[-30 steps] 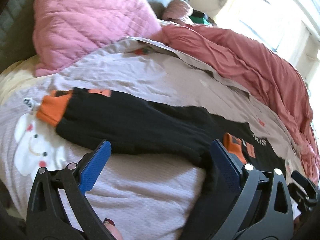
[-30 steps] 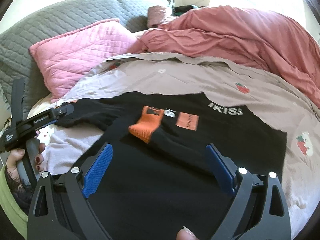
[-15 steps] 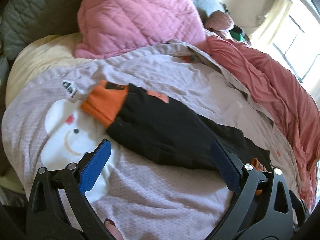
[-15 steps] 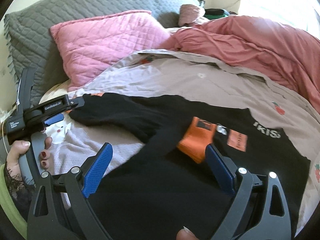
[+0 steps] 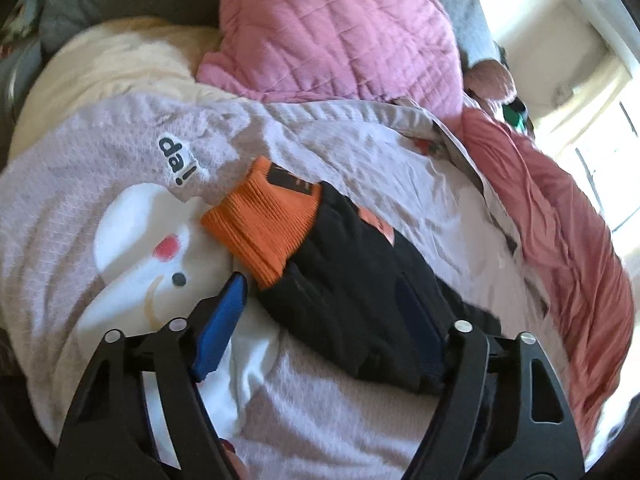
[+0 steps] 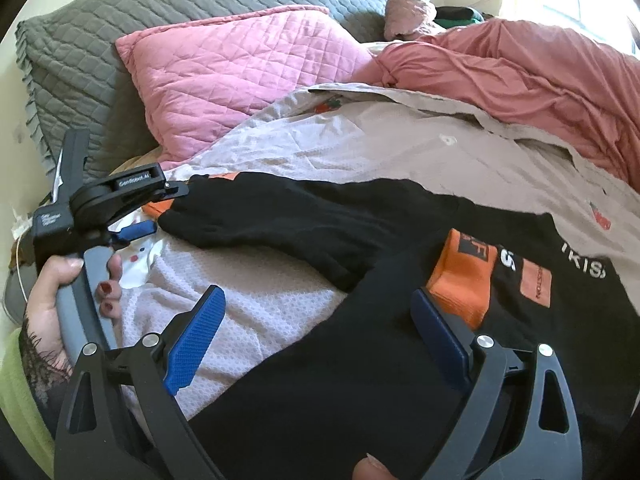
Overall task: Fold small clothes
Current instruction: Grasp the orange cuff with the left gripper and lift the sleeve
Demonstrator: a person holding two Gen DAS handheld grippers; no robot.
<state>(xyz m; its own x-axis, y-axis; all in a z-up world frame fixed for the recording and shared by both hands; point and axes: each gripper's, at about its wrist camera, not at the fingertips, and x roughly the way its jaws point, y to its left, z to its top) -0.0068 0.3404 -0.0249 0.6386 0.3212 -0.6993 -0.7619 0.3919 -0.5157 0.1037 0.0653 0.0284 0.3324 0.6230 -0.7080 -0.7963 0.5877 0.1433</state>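
Observation:
A small black sweatshirt (image 6: 360, 360) with orange cuffs lies flat on the bed. One sleeve is folded across its chest, its orange cuff (image 6: 464, 276) near white lettering. The other sleeve (image 5: 360, 288) stretches out to the left, ending in an orange cuff (image 5: 264, 220). My left gripper (image 5: 320, 320) is open and straddles this sleeve just behind the cuff, low over it; it also shows in the right wrist view (image 6: 160, 208). My right gripper (image 6: 316, 336) is open and empty above the sweatshirt's lower body.
A lilac bedspread (image 5: 320, 420) with a white cartoon face (image 5: 140, 248) covers the bed. A pink quilted pillow (image 6: 240, 68) and grey quilted pillow (image 6: 100, 40) lie behind. A rumpled salmon duvet (image 6: 540, 68) fills the right side.
My left gripper moved left along the outstretched sleeve and came down around it near the orange cuff. My right gripper drifted left over the sweatshirt's body. Both stayed open.

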